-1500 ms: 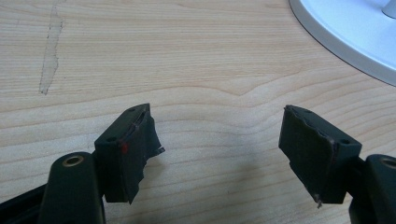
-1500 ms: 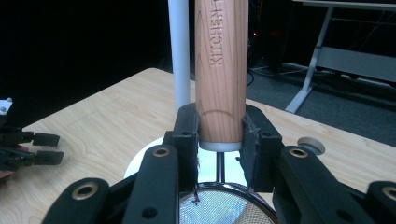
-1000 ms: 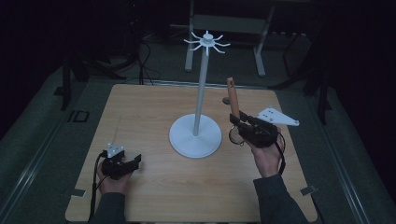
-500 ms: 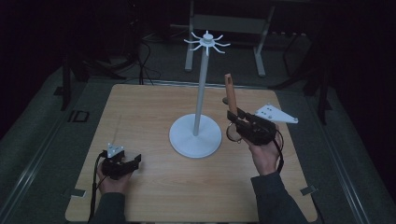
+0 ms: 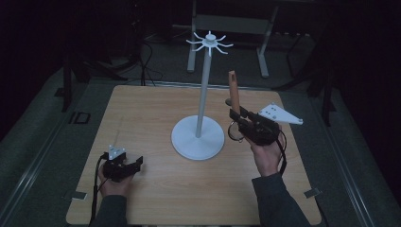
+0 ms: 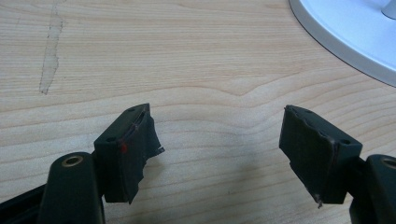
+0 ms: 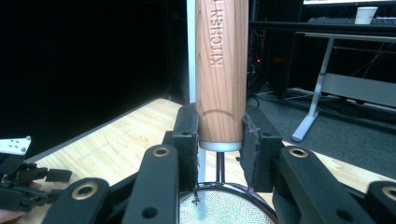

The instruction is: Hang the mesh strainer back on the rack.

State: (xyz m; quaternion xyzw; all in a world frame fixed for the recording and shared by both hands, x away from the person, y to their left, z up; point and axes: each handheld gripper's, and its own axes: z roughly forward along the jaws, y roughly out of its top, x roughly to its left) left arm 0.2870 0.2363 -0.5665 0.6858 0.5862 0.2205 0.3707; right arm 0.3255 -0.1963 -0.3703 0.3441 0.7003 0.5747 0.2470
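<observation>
A small strainer with a wooden handle [image 5: 232, 87] stands upright in my right gripper [image 5: 235, 113], which is shut on the handle's lower end [image 7: 221, 70]. Its metal mesh ring [image 7: 219, 207] hangs below the jaws, toward the hand [image 5: 234, 131]. Just left of it stands a white hook stand [image 5: 203, 94] with a round base [image 5: 197, 137] and spokes at the top [image 5: 209, 43]. My left gripper [image 5: 135, 163] rests low at the table's front left, open [image 6: 219, 135] with bare wood between the jaws.
The stand's base edge [image 6: 345, 32] lies ahead and to the right of the left jaws. A pale scratch [image 6: 49, 60] marks the wooden table [image 5: 142, 113]. Dark floor, cables and a desk frame [image 5: 265, 28] lie beyond the far edge.
The right gripper with the strainer has shifted very slightly, its handle staying upright beside the stand. The left gripper has not moved.
</observation>
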